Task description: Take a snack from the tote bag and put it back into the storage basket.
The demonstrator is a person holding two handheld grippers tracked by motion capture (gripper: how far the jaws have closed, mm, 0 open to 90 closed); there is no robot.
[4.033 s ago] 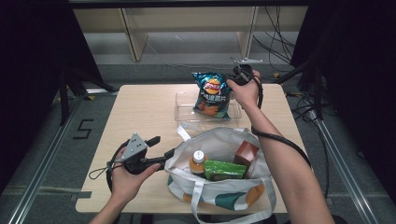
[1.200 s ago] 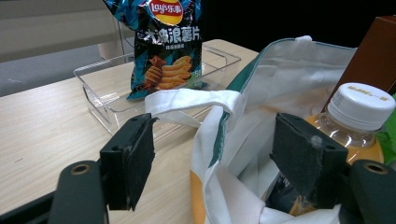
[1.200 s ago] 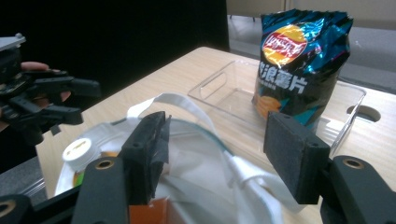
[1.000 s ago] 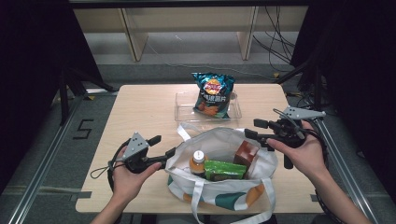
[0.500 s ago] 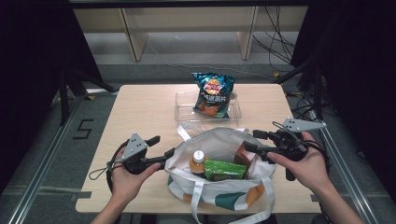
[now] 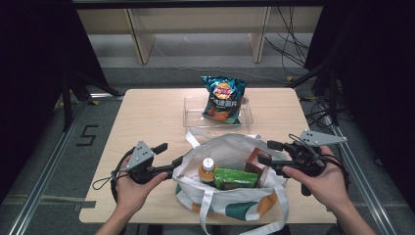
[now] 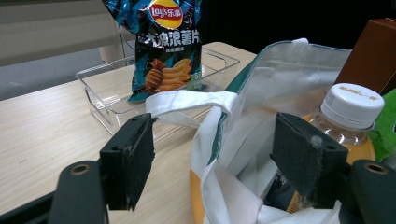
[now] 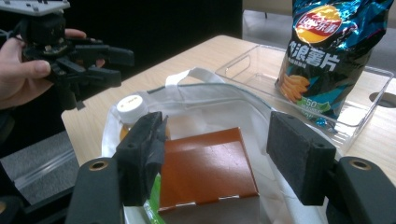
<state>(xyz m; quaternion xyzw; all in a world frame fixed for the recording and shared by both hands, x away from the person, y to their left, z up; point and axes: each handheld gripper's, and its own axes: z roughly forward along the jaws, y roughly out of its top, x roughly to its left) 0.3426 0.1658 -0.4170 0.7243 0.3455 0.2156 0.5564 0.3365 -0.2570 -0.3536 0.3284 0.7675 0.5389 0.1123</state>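
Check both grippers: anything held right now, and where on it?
Nothing is clamped. The left gripper is open astride the rim of the white fabric tote bag. The right gripper is open above the brown cardboard box in the bag.

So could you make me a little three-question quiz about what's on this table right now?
1. True or false: the chip bag stands in the clear tray.
2. Which thing lies between the right tool's open jaws? A) bottle B) brown box C) chip bag
3. Fill in: the left tool has its jaws spread either side of the tote bag's ____.

Key: 1 true. 2 B, the brown box; the bottle stands beside it. 3 rim.
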